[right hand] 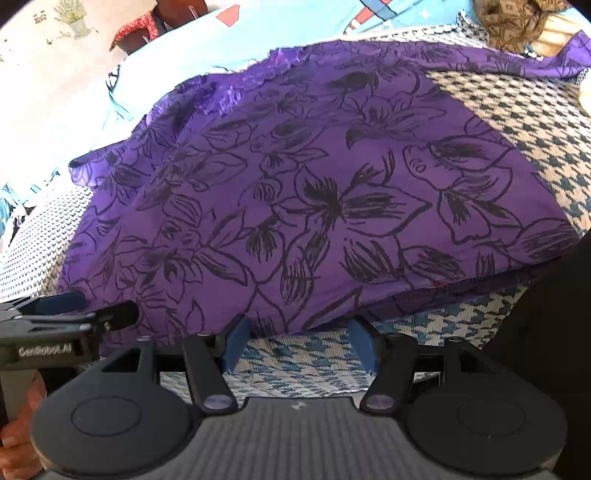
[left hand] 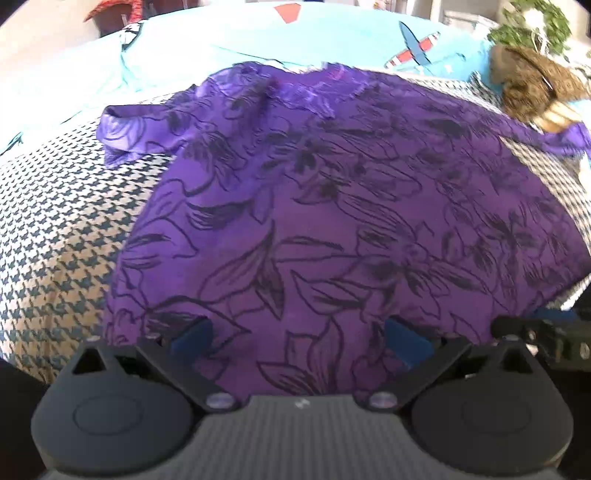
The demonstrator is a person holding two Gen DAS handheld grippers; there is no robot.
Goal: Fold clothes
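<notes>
A purple garment with black flower outlines (left hand: 332, 206) lies spread on a houndstooth blanket (left hand: 62, 229). My left gripper (left hand: 299, 339) hovers over the garment's near edge, its blue pads (left hand: 192, 336) wide apart and the cloth lying flat beneath them, so it is open. In the right wrist view the same garment (right hand: 314, 192) fills the middle. My right gripper (right hand: 300, 345) stands open just short of the near hem, with only blanket (right hand: 295, 354) between its fingers. Each gripper shows at the edge of the other's view: the right one (left hand: 532, 326), the left one (right hand: 74, 314).
A turquoise sheet with an aeroplane print (left hand: 369, 40) covers the far side of the bed. A brown patterned bundle (left hand: 532, 85) sits at the back right, touching the garment's far sleeve. A green plant (left hand: 532, 18) stands behind it. A hand (right hand: 18, 435) holds the left gripper's handle.
</notes>
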